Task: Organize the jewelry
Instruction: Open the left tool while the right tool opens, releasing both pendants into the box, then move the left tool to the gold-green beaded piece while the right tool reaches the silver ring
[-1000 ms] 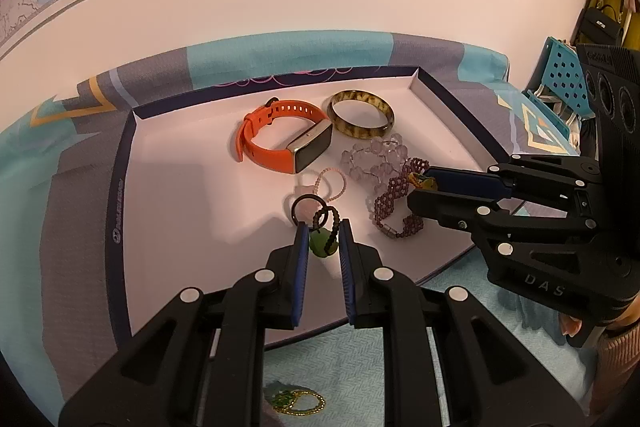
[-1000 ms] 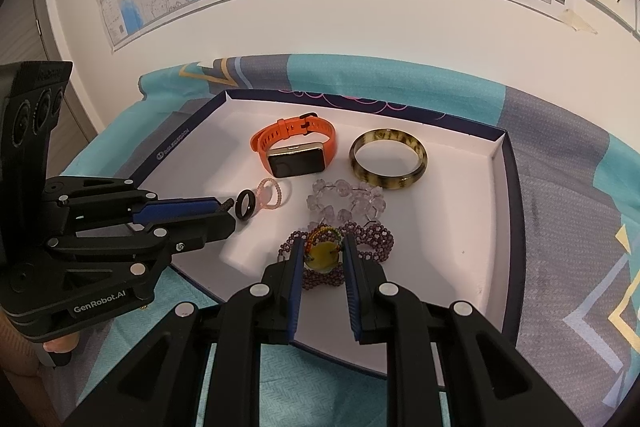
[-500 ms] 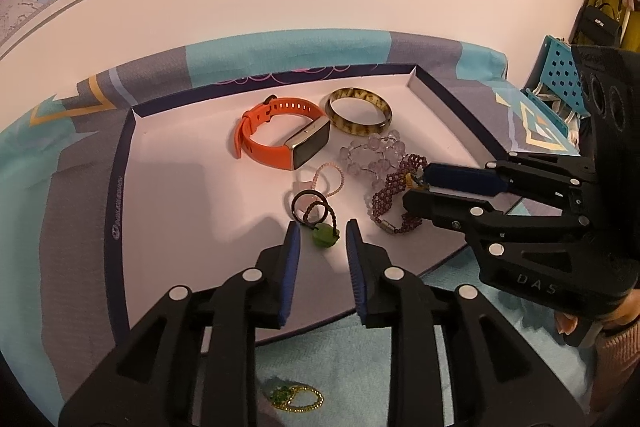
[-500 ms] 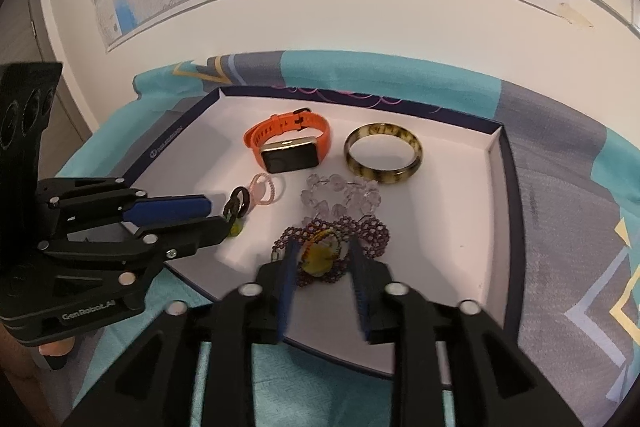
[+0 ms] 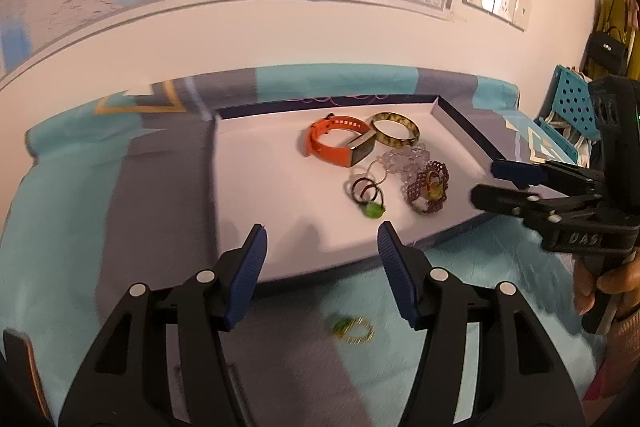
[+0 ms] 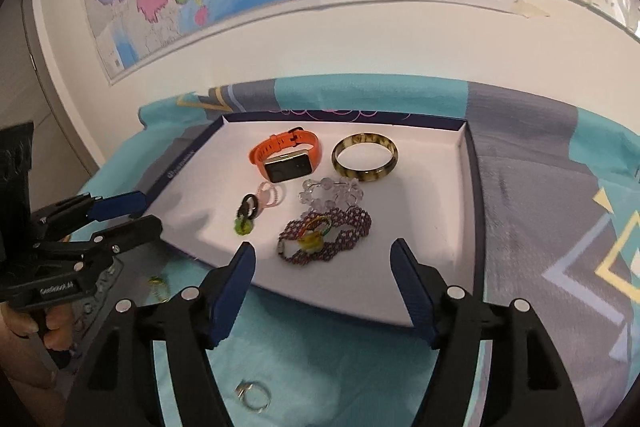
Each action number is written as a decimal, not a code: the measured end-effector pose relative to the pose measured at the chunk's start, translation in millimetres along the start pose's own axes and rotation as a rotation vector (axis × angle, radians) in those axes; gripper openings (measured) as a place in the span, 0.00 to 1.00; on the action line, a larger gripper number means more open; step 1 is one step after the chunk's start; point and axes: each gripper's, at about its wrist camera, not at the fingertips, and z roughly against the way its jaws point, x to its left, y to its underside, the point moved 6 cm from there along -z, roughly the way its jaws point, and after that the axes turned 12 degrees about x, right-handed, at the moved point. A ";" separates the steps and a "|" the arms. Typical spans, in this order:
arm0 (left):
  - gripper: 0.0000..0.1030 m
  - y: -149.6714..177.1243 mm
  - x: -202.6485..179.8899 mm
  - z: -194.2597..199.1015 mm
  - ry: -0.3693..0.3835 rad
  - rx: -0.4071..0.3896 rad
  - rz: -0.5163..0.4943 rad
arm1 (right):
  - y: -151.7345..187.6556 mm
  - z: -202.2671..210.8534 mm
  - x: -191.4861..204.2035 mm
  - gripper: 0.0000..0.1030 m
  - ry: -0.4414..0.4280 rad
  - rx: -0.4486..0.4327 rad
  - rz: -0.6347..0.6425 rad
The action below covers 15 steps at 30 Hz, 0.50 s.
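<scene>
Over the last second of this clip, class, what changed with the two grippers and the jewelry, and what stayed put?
Both grippers let go and pulled back. The left gripper opened, leaving the green-stone ring in the tray. The right gripper opened, leaving the yellow ring on the purple beaded bracelet. The orange watch and bangle stayed put.

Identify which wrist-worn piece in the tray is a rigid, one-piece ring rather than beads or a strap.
The tortoiseshell bangle, at the tray's far side beside the orange watch; the clear bracelet and purple bracelet are beaded.

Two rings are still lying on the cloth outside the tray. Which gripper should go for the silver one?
Right, probably. The silver ring lies on the cloth just below the open right gripper; the left wrist view doesn't show it.
</scene>
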 end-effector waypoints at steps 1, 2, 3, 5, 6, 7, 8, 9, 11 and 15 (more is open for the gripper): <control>0.56 4.0 1.6 3.4 -0.002 -0.003 -0.001 | 2.9 3.4 0.3 0.77 -0.005 -0.004 -0.003; 0.58 9.0 3.1 7.1 -0.010 -0.008 -0.004 | 7.2 8.3 0.9 0.80 -0.013 -0.012 -0.007; 0.60 14.5 4.0 10.6 -0.017 -0.010 -0.011 | 11.7 12.8 2.0 0.80 -0.019 -0.019 -0.008; 0.61 26.1 4.1 14.8 -0.024 -0.007 -0.026 | 21.1 18.1 4.3 0.80 -0.011 -0.019 0.000; 0.61 30.9 2.9 15.8 -0.021 -0.002 -0.035 | 26.3 20.0 5.3 0.81 -0.005 -0.016 0.003; 0.61 37.0 1.2 16.4 -0.017 0.005 -0.047 | 30.3 21.4 6.1 0.82 -0.002 -0.013 0.003; 0.61 41.3 -0.1 16.6 -0.018 0.010 -0.055 | 36.8 22.4 7.5 0.83 -0.001 -0.009 0.003; 0.61 47.7 -2.7 15.9 -0.017 0.021 -0.072 | 43.1 21.6 9.2 0.83 -0.005 0.003 0.007; 0.60 57.1 -8.1 13.4 -0.025 0.043 -0.108 | 54.0 19.8 10.9 0.83 0.008 0.026 0.011; 0.59 60.9 -18.0 11.4 -0.017 0.057 -0.151 | 72.3 13.6 12.2 0.83 0.002 0.067 -0.008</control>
